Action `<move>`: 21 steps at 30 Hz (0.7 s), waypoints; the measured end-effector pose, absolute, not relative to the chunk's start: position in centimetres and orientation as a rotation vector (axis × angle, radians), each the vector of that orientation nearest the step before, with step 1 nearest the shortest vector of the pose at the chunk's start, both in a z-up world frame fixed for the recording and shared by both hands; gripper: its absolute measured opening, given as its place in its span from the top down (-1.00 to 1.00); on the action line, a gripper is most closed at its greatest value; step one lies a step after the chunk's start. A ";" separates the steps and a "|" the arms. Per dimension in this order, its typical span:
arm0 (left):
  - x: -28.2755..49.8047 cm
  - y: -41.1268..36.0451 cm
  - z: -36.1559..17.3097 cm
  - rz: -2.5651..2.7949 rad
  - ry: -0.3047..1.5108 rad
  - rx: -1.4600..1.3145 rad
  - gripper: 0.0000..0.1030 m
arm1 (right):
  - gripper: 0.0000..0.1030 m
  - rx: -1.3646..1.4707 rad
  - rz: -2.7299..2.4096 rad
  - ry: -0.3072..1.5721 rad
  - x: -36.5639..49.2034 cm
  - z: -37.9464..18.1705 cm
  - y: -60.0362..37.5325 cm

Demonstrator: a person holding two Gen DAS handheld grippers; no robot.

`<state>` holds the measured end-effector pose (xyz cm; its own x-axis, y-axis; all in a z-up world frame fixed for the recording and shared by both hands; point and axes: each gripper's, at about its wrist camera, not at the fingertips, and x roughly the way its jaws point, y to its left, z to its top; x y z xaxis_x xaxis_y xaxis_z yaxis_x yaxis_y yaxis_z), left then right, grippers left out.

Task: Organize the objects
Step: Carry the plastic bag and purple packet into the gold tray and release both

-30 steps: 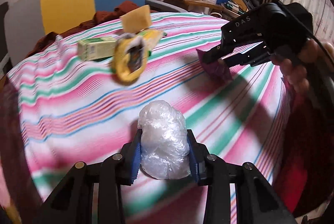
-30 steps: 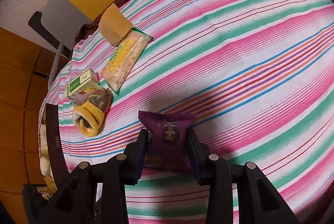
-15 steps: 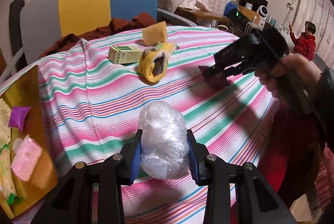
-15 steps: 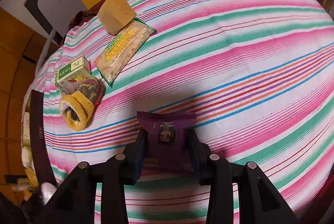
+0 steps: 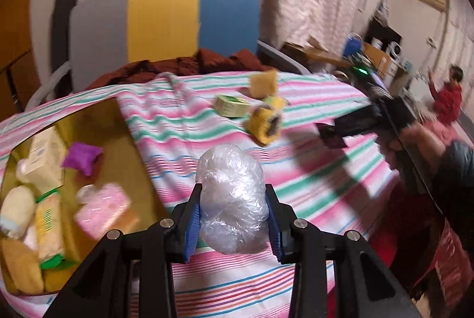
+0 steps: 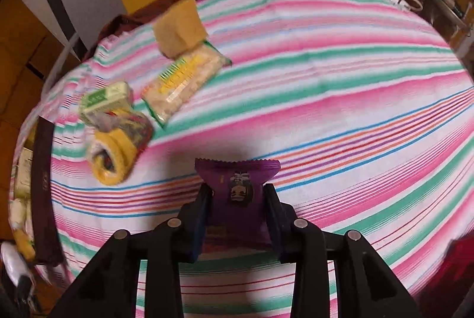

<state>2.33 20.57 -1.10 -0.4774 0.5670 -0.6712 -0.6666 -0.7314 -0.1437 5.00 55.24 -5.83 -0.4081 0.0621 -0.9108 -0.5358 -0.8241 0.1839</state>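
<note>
Your left gripper [image 5: 234, 217] is clamped on a wad of clear plastic wrap [image 5: 232, 199], which stands with its long axis upright between the blue pads, its rounded top rising above the fingertips and held off the desk [image 5: 311, 184]. Your right gripper [image 6: 237, 209] is squeezed on a purple snack packet [image 6: 237, 187], long axis running forward along the fingers, its crimped end pointing away from you and its printed face up, lifted just over the cloth. The desk wears a tablecloth striped in pink, green, white and blue. To the left of your left gripper sits a gold-lined box [image 5: 130, 164] holding a purple packet, a pink one and several pale wrapped items. Ahead and left of your right gripper lie a yellow sponge [image 6: 179, 27], a cracker packet [image 6: 183, 84], a small green box [image 6: 105, 100] and a yellow roll of tape [image 6: 114, 161], close together. Beyond the desk stands a chair [image 5: 166, 21] with grey, yellow and blue panels, brown cloth draped on it, and patterned curtains behind. The wad is crinkled, glossy and translucent white; the purple packet carries a small dark figure at its centre.
</note>
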 end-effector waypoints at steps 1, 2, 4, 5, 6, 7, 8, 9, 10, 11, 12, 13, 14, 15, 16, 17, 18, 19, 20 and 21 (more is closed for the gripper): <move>2.0 19.9 -1.0 2.228 0.161 -0.941 0.26 | 0.32 -1.430 2.292 0.641 5.2 -5.2 54.8; 1.5 19.1 -0.9 2.249 0.144 -0.947 0.26 | 0.32 -1.421 2.312 0.627 5.2 -4.7 54.2; 0.4 16.9 -0.6 2.306 0.091 -0.963 0.26 | 0.32 -1.411 2.360 0.588 5.1 -3.5 52.6; 0.0 16.2 -0.6 2.323 0.072 -0.969 0.26 | 0.32 -1.405 2.391 0.565 4.9 -2.9 51.5; -0.6 15.3 -0.4 2.344 0.048 -0.981 0.26 | 0.32 -1.398 2.416 0.553 4.7 -2.4 50.7; -1.2 14.1 -0.1 2.376 0.014 -0.991 0.25 | 0.32 -1.391 2.449 0.542 4.4 -1.7 49.6; -1.5 13.5 0.0 2.395 -0.001 -0.991 0.25 | 0.32 -1.384 2.487 0.533 4.1 -1.0 48.4; -2.1 12.5 0.2 2.427 -0.015 -0.988 0.25 | 0.32 -1.381 2.516 0.526 3.9 -0.4 47.5; -2.6 11.9 0.1 2.448 -0.020 -0.991 0.25 | 0.32 -1.382 2.552 0.517 3.7 0.4 46.2; -3.1 11.3 0.0 2.467 -0.030 -1.000 0.25 | 0.32 -1.388 2.591 0.511 2.9 0.9 44.8; -3.7 10.7 -0.2 2.478 -0.047 -1.015 0.25 | 0.32 -1.394 2.621 0.504 2.4 1.2 43.6; -4.2 10.2 -0.4 2.484 -0.066 -1.032 0.25 | 0.32 -1.402 2.658 0.498 1.5 1.6 42.0; -4.5 9.7 -0.5 2.489 -0.078 -1.044 0.22 | 0.32 -1.410 2.694 0.497 0.8 1.9 40.6; -5.0 9.1 -0.8 2.509 -0.098 -1.062 0.20 | 0.32 -1.421 2.733 0.500 0.1 2.3 39.0; -5.2 8.5 -0.9 2.513 -0.111 -1.074 0.17 | 0.32 -1.434 2.766 0.495 -0.9 2.6 37.3; -5.3 8.3 -1.1 2.510 -0.118 -1.080 0.13 | 0.32 -1.449 2.792 0.484 -2.0 2.7 35.6; -5.5 8.1 -1.2 2.507 -0.127 -1.086 0.10 | 0.32 -1.466 2.808 0.480 -3.0 2.6 34.2; -5.6 7.7 -1.4 2.514 -0.135 -1.091 0.01 | 0.31 -1.484 2.828 0.479 -4.1 2.6 32.7; -5.7 7.4 -1.4 2.516 -0.142 -1.091 -0.01 | 0.30 -1.494 2.840 0.479 -5.2 2.6 31.2; -5.6 7.2 -1.4 2.516 -0.153 -1.091 -0.01 | 0.26 -1.504 2.850 0.487 -5.9 2.6 30.1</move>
